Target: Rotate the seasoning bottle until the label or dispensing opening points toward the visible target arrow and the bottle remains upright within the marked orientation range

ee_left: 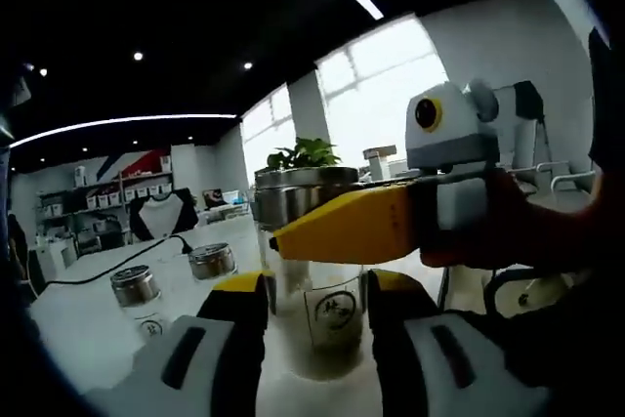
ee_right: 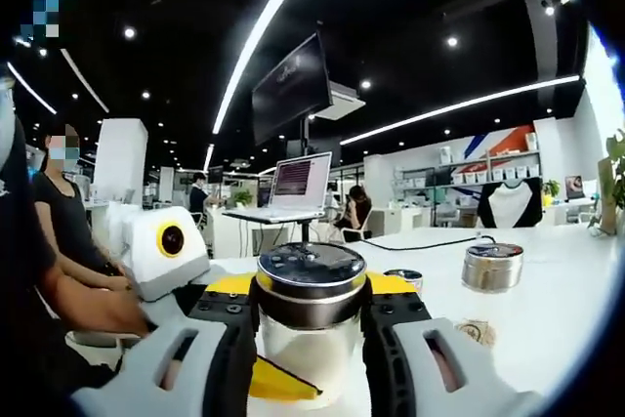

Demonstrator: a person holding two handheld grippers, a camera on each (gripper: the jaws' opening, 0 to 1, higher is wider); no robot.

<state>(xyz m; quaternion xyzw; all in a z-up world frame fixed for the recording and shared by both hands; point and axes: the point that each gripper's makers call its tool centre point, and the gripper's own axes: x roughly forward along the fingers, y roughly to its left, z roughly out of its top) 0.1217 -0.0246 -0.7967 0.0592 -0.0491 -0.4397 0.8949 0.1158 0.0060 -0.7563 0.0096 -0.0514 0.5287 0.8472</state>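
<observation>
The seasoning bottle (ee_left: 332,317) is clear glass with a printed label and a wide metal lid (ee_left: 303,187), and it stands upright on the white table (ee_left: 88,329). My left gripper (ee_left: 314,290) is shut on its lower body, one jaw on each side. My right gripper (ee_left: 322,229) comes in from the right and lies across the neck just under the lid. In the right gripper view the bottle (ee_right: 308,349) sits between the jaws of my right gripper (ee_right: 311,305), which is shut just below the lid (ee_right: 311,271). The left gripper (ee_right: 273,378) holds the bottle lower down.
Two more lidded jars (ee_left: 135,285) (ee_left: 212,261) stand to the left, and a black cable (ee_left: 98,271) runs past them. Other jars (ee_right: 491,266) (ee_right: 402,278) stand behind on the table (ee_right: 547,319). A laptop (ee_right: 298,183) is farther back. A seated person (ee_right: 59,231) is at the left.
</observation>
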